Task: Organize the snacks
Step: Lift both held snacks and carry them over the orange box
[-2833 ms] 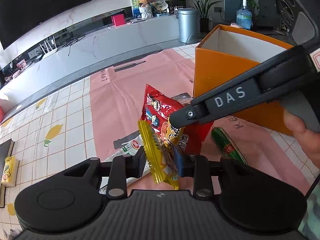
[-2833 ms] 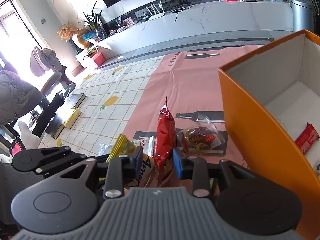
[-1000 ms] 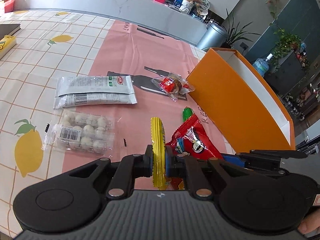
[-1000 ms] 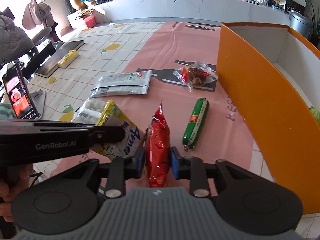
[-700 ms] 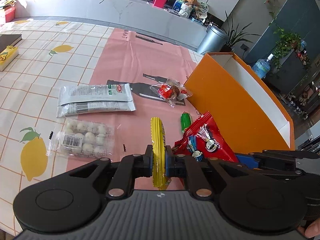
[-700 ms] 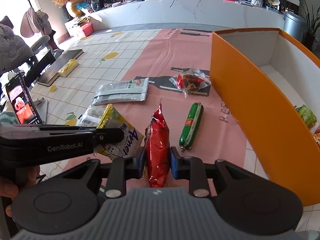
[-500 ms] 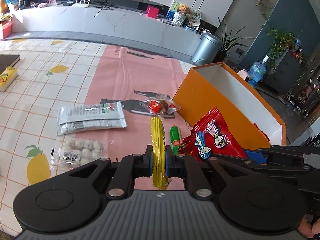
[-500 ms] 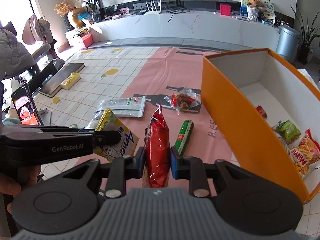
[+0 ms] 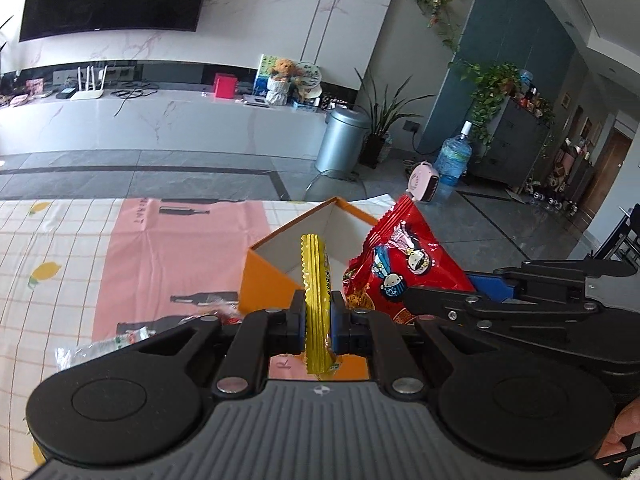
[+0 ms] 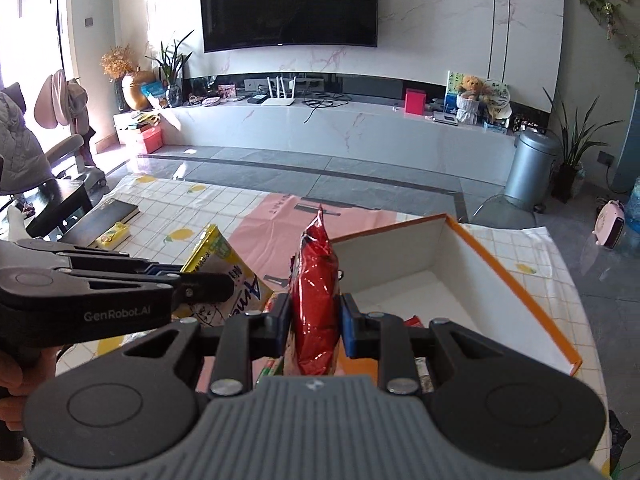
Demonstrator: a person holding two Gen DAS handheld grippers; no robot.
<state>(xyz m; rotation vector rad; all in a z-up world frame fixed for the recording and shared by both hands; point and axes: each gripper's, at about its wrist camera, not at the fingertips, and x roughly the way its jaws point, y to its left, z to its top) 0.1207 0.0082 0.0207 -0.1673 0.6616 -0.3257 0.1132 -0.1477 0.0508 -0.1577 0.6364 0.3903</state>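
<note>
My left gripper (image 9: 316,320) is shut on a yellow snack packet (image 9: 316,280), held edge-on high above the table, in front of the orange box (image 9: 264,284). My right gripper (image 10: 314,322) is shut on a red snack bag (image 10: 316,292), held over the near end of the orange box (image 10: 516,276). The red bag (image 9: 396,256) also shows in the left wrist view, to the right of the yellow packet. The yellow packet (image 10: 224,276) shows left of the red bag in the right wrist view. The box's white inside (image 10: 420,296) is partly visible.
Pink mat (image 9: 160,256) on a lemon-print tablecloth (image 9: 48,248). A silver snack pouch (image 9: 100,346) and a clear wrapped snack (image 9: 224,314) peek out on the mat behind my left gripper. A black book and yellow item (image 10: 114,228) lie at the table's far left.
Both grippers rose and tilted up with their packets, moving over the orange box. The snacks left on the mat have dropped mostly out of sight.
</note>
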